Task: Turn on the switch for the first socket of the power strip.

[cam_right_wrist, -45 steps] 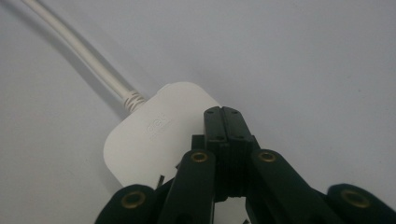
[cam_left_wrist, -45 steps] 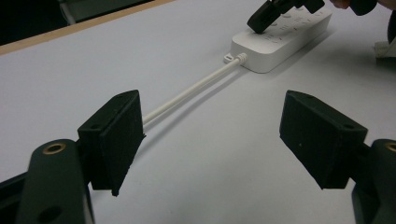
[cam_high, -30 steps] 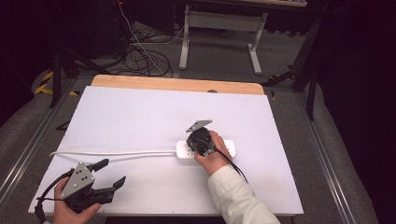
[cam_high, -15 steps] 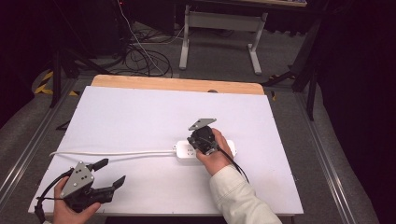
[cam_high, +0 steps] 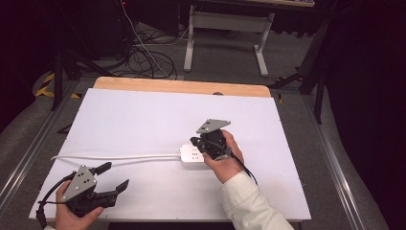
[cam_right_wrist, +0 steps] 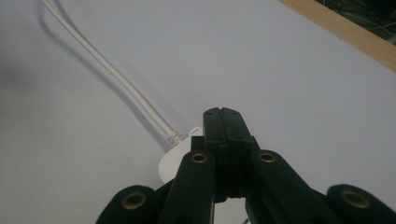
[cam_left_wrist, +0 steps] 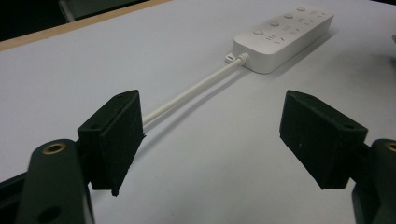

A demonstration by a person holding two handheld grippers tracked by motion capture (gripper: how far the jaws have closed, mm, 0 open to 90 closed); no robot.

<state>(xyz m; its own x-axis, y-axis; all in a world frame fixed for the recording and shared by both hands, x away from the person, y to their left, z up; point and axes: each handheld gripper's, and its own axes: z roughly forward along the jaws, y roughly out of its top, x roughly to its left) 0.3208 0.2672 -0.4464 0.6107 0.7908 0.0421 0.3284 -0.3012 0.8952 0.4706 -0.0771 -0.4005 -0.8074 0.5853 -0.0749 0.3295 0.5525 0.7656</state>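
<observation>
A white power strip (cam_high: 196, 156) lies flat near the middle of a white table (cam_high: 143, 115), its cord (cam_high: 115, 156) trailing left across the surface toward the edge. The right gripper (cam_high: 197, 142) hangs over the strip's near end, held in a hand (cam_high: 225, 160) in a pale sleeve; seen along its own jaws in the right gripper view, they are pressed together with nothing between them, and the strip's cord end (cam_right_wrist: 175, 156) peeks out just beneath them. Whether the closed tips touch the strip cannot be told from above, since hand and gripper cover that part.

At the table's near left corner, the left gripper (cam_high: 115, 176) rests well apart from the strip, its jaws spread wide and empty. From the left gripper view, the strip (cam_left_wrist: 285, 37) shows a row of round buttons beside its sockets, all sockets unoccupied, and no plug lies on the table.

The work appears to centre on the strip's buttons or sockets, pressed with closed tips rather than gripped. How many have been dealt with is not readable here: no indicator light is visible. The strip has not been lifted.
</observation>
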